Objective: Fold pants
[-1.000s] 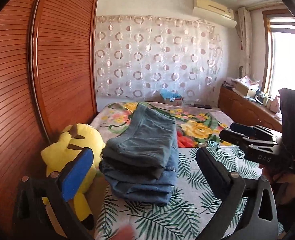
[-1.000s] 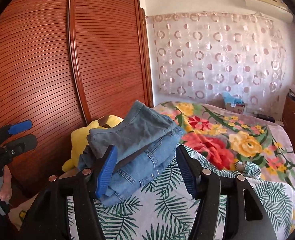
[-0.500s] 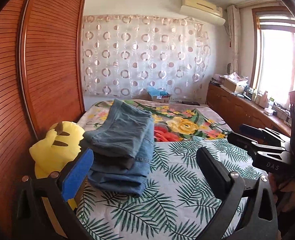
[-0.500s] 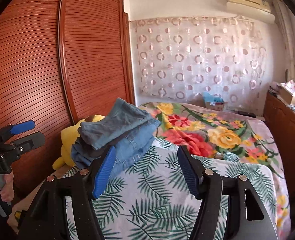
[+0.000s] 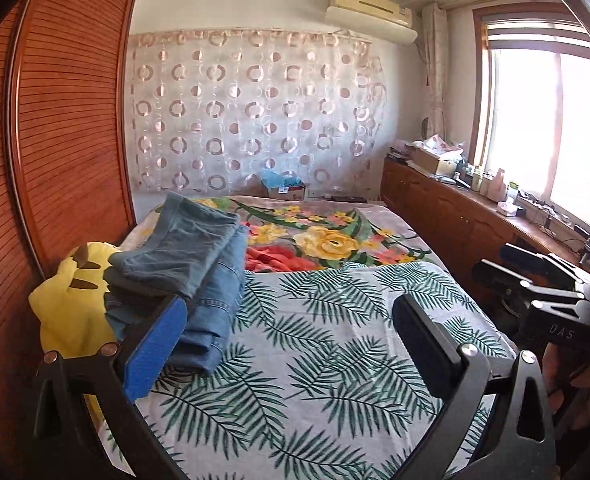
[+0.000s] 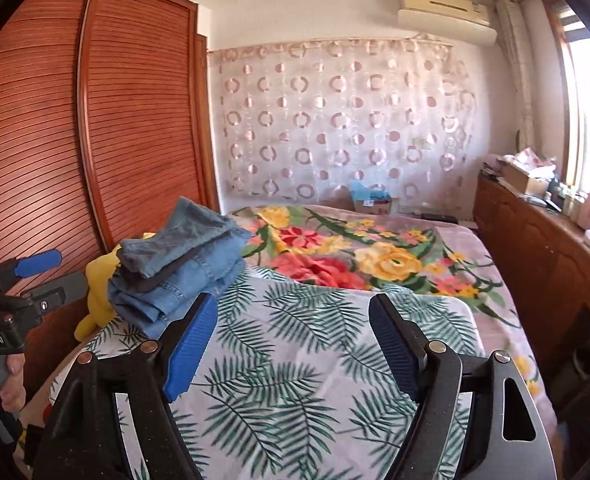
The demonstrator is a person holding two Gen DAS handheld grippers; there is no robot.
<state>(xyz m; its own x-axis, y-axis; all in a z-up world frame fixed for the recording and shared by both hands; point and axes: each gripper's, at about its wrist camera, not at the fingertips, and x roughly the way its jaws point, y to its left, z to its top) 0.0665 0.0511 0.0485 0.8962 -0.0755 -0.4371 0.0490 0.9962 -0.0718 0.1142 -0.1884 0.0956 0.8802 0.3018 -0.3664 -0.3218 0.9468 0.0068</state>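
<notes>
Left gripper (image 5: 291, 344): black frame, silver screws, one blue pad. Right gripper (image 6: 293, 344): black, blue ribbed pads; "DAS" lettering on body.

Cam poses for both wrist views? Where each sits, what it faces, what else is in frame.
Left wrist: on the left gripper, facing up the bed to the curtain; right gripper and hand at right edge.
Right wrist: on the right gripper, jaws opening with nothing between, same heading; left gripper at left edge.
Shared: folded jeans, yellow plush, wardrobe.
</notes>
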